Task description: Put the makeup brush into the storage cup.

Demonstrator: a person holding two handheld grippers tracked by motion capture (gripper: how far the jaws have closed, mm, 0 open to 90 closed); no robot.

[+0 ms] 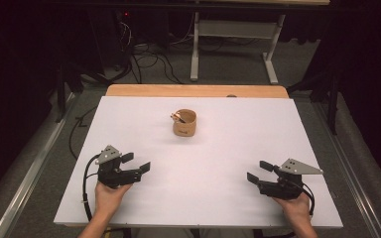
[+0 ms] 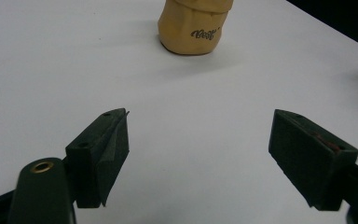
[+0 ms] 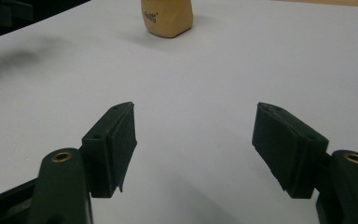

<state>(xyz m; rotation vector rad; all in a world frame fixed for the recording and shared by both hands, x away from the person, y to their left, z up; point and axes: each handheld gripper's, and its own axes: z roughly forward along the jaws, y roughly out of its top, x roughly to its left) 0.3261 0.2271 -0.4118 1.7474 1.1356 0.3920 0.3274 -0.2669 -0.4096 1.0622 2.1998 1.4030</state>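
Two hand-held grippers rest low over a white table [image 1: 129,208], left gripper [image 1: 138,162] and right gripper [image 1: 259,171] both spread wide and empty, angled inward toward a tan cup [image 1: 184,123] standing well ahead between them, seemingly poised to reach.

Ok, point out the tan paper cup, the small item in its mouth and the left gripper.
tan paper cup [image 1: 184,130], high view, front wall.
small item [image 1: 177,118], high view, end over the rim.
left gripper [image 1: 136,162], high view, midway between fingertips.
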